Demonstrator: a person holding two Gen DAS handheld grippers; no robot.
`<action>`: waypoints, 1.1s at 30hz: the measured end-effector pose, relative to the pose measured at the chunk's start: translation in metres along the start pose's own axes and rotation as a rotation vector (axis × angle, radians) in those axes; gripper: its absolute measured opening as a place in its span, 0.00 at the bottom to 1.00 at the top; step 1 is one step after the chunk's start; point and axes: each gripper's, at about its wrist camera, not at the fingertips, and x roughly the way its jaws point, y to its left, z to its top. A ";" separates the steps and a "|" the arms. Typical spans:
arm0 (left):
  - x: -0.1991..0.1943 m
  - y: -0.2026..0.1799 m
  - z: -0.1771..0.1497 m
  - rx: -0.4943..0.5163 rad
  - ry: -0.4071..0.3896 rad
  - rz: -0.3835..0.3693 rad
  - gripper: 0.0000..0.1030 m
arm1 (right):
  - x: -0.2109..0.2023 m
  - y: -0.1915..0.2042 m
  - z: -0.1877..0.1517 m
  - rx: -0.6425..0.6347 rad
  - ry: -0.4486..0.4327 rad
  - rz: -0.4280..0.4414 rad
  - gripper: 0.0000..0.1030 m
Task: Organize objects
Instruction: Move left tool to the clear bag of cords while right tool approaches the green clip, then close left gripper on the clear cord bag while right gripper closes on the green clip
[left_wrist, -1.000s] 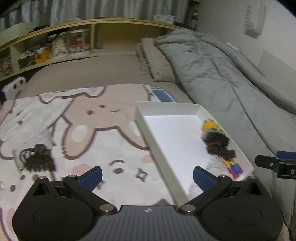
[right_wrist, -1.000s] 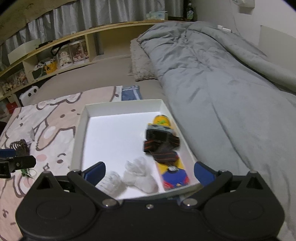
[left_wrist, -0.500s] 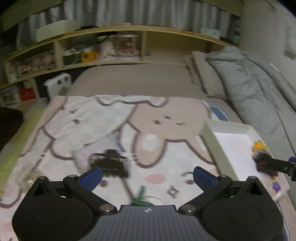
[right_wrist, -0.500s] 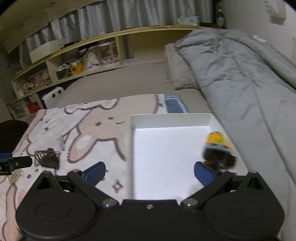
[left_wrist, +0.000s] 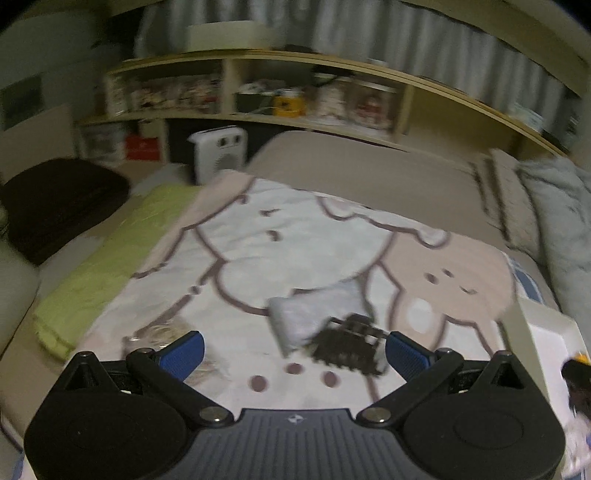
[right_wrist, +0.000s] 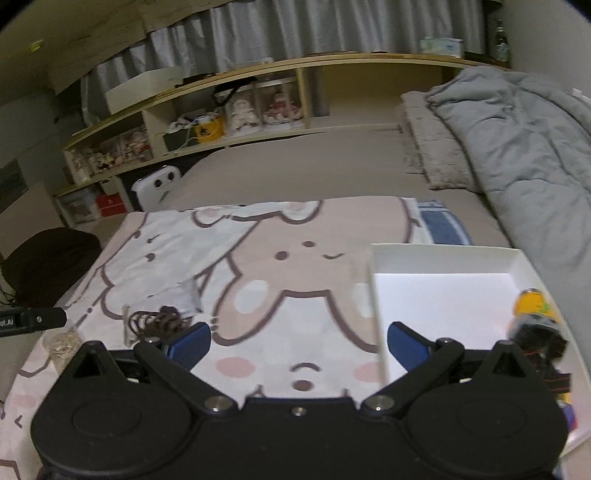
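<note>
Left gripper (left_wrist: 291, 349): jaws spread wide, nothing between the blue pads (left_wrist: 183, 352). It hangs over a cartoon-rabbit blanket (left_wrist: 325, 243) spread on the bed. View is motion-blurred.

Dark brown bundle of hair ties (left_wrist: 347, 345): lies on the blanket at about 1 o'clock from the left gripper's midpoint, just inside its right pad, partly overlapping a small clear plastic bag (left_wrist: 314, 314). Whether the pad touches the bundle cannot be told through the blur. A second small clear packet (left_wrist: 162, 332) sits at 9 o'clock, next to the left pad.

Right gripper (right_wrist: 299, 343): jaws likewise released and holding nothing, over the blanket (right_wrist: 280, 236), with the right pad over the near-left edge of a white tray (right_wrist: 443, 251). The tray lies at 2 o'clock from this gripper. At its right side: a yellow toy figure (right_wrist: 532, 301) and dark hair bands (right_wrist: 541, 338), touching each other.

In the right wrist view the hair-tie bundle (right_wrist: 159, 323) shows at 9 o'clock, well apart from the tray. The other gripper's black fingertip (right_wrist: 37, 318) enters from the left edge, near the bundle but not touching it.

Background at 12 o'clock: wooden shelf (right_wrist: 258, 74), white heater (left_wrist: 219, 155). Grey duvet (right_wrist: 517, 147) at 2 o'clock.
</note>
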 end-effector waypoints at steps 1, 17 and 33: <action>0.001 0.006 0.001 -0.019 0.000 0.017 1.00 | 0.003 0.005 0.000 0.000 0.000 0.010 1.00; 0.042 0.078 0.013 -0.243 0.063 0.281 1.00 | 0.057 0.042 -0.047 -0.041 -0.004 0.095 1.00; 0.112 0.114 -0.015 -0.570 0.200 0.239 1.00 | 0.080 0.058 -0.080 -0.155 0.057 0.107 1.00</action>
